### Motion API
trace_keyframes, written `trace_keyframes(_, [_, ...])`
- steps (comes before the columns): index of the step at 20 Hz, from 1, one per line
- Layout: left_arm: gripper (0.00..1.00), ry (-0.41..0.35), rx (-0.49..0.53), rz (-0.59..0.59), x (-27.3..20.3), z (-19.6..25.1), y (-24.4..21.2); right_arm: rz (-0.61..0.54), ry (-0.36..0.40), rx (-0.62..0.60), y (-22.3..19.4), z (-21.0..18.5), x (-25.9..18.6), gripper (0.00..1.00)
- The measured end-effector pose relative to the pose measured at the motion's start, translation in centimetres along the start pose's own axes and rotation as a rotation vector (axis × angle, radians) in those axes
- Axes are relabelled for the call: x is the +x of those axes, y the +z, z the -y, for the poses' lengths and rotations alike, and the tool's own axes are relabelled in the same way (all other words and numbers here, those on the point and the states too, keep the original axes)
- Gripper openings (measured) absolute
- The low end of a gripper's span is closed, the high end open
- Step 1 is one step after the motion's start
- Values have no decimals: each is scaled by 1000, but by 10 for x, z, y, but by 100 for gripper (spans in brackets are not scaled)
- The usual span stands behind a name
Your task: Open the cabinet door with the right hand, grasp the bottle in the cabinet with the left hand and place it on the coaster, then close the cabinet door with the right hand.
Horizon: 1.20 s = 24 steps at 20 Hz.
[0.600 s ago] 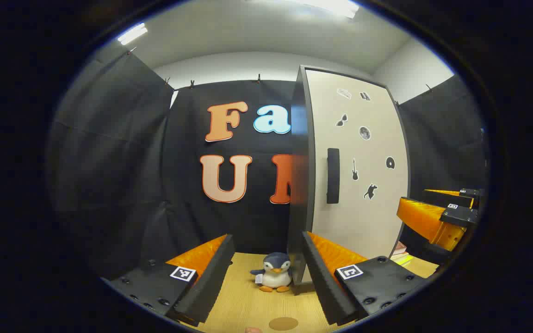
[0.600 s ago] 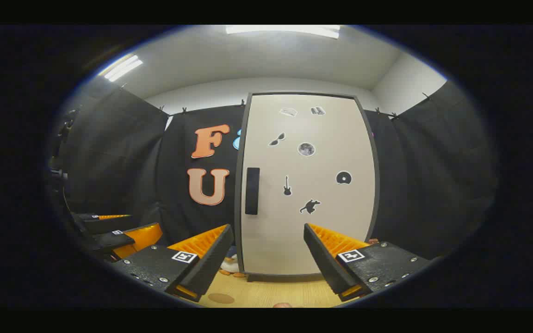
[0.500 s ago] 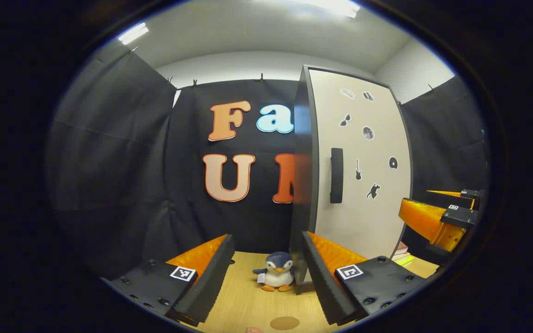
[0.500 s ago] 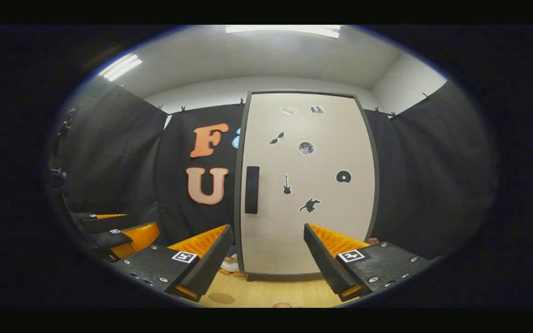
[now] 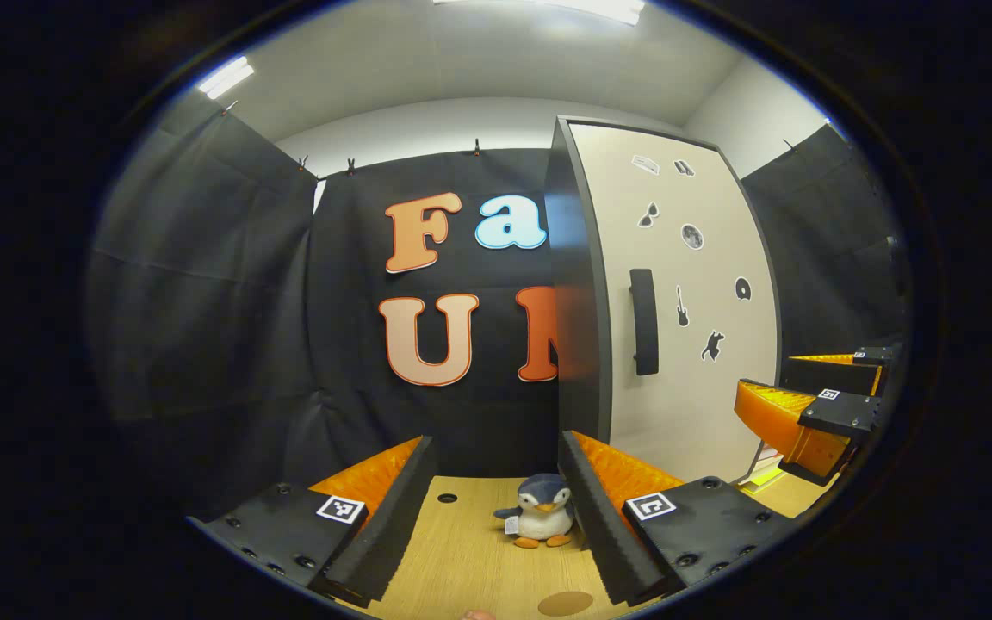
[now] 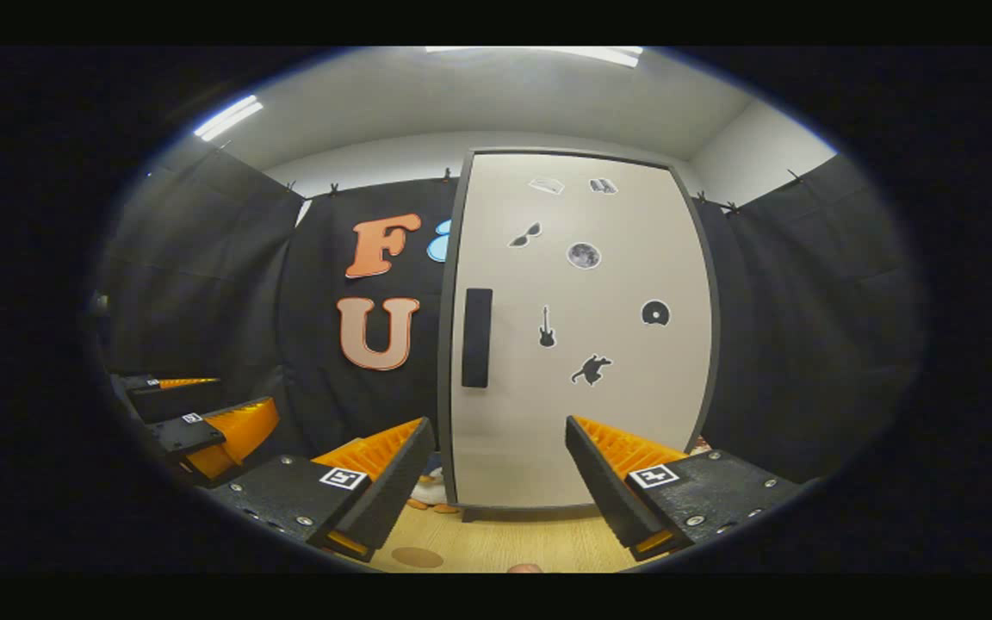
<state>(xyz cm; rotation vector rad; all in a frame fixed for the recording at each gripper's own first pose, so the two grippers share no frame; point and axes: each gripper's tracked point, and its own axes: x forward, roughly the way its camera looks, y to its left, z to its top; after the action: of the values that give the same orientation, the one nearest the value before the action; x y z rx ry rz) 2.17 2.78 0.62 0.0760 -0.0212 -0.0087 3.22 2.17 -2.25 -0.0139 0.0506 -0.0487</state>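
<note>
Right gripper view: right tool (image 6: 496, 482) is released, facing the shut pale grey cabinet door (image 6: 582, 413); bottle hidden. Centre on the black vertical handle (image 6: 476, 337), clench, pull outward

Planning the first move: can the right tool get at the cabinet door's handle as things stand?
Probably yes. The right tool is open and faces the shut cabinet door, and nothing stands between it and the handle, up and to its left.
</note>
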Motion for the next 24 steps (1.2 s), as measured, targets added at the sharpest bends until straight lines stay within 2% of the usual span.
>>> trace_keyframes(6, [95, -8, -12, -7, 16, -12, -7, 4, -13, 1, 6, -12, 32, 95])
trace_keyframes(15, [96, -2, -23, -36, 38, -26, -26, 21, -15, -11, 21, -33, 103, 95])
trace_keyframes(18, [95, -6, -35, -51, 46, -29, -34, 33, -36, -14, 25, -33, 126, 96])
trace_keyframes(23, [95, -9, -58, -83, 58, -33, -50, 27, -99, 9, 30, -19, 164, 89])
trace_keyframes(24, [95, -5, -59, -88, 59, -35, -52, 21, -101, 17, 29, -19, 169, 84])
